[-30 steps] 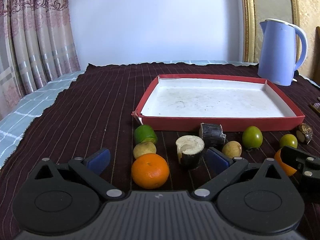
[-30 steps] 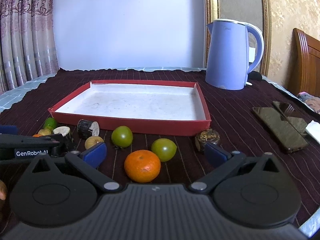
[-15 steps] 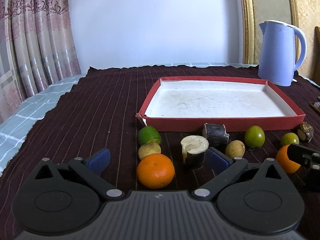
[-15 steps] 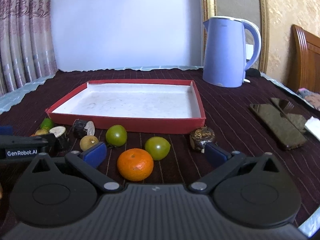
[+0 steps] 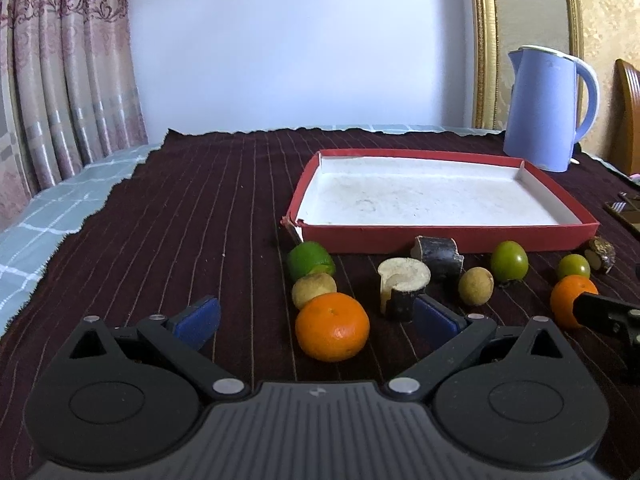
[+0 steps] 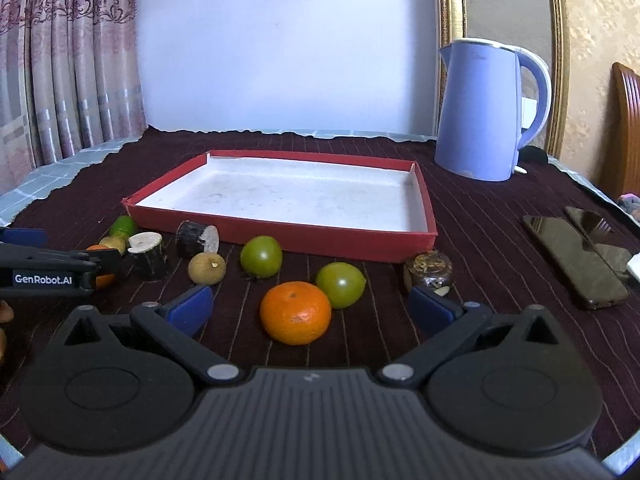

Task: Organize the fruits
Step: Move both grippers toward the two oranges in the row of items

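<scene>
A red tray (image 5: 440, 236) (image 6: 288, 236) with a white floor holds nothing. Fruit lies in a row before it. My left gripper (image 5: 316, 320) is open around an orange (image 5: 332, 326), without touching it; behind it sit a small brown fruit (image 5: 313, 289), a lime (image 5: 310, 266) and two dark cane pieces (image 5: 402, 288). My right gripper (image 6: 310, 306) is open around a second orange (image 6: 296, 312), with two green fruits (image 6: 341, 284) and a brown fruit (image 6: 207, 267) just beyond. The left gripper's arm (image 6: 48, 272) shows at the left edge.
A blue kettle (image 6: 486, 114) stands at the back right. Two phones (image 6: 576, 256) lie on the dark striped cloth to the right of the tray. A dark round piece (image 6: 428, 270) lies by the tray's near right corner. Curtains hang at the left.
Both grippers have drawn back slightly and shifted left, so the fruit and tray sit further right in both views. Both stay open; no fruit has moved.
</scene>
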`<state>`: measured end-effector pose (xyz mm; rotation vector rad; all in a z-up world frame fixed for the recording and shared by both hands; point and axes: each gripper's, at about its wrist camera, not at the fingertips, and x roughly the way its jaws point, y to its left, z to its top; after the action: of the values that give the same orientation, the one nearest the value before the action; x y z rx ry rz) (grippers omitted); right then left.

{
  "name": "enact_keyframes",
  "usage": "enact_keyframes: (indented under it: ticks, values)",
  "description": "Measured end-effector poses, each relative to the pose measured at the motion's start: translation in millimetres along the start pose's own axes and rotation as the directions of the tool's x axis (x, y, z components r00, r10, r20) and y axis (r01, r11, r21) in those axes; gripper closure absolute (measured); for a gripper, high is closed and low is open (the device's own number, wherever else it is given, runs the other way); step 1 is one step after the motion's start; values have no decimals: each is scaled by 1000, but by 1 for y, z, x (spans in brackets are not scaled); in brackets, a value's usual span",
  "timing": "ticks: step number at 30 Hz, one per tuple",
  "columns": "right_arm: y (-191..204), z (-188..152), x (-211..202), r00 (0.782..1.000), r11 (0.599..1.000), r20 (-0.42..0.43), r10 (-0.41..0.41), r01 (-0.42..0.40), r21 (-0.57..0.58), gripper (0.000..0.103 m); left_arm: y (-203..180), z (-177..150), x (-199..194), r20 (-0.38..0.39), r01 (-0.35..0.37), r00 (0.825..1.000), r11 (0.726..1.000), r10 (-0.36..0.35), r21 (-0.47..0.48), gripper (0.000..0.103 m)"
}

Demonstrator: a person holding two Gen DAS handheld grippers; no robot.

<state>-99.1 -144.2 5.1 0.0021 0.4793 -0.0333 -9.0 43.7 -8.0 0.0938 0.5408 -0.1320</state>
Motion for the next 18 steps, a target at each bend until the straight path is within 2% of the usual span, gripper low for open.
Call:
enact_keyframes:
  ticks: [7, 11, 18]
  values:
    - [-5, -4, 4, 999, 1000, -35, -1, 2, 28, 0, 10, -4, 3, -22, 18, 1000, 1000, -18, -12, 0]
    - [-5, -6, 5, 999, 1000, -33, -9, 9, 25, 9, 15, -4, 8, -36, 20, 999, 999, -22, -39, 0]
    - [-10, -10, 7, 999, 999, -43, -3, 5, 48, 9, 11, -4, 16, -65, 14, 998, 999, -16, -41, 2]
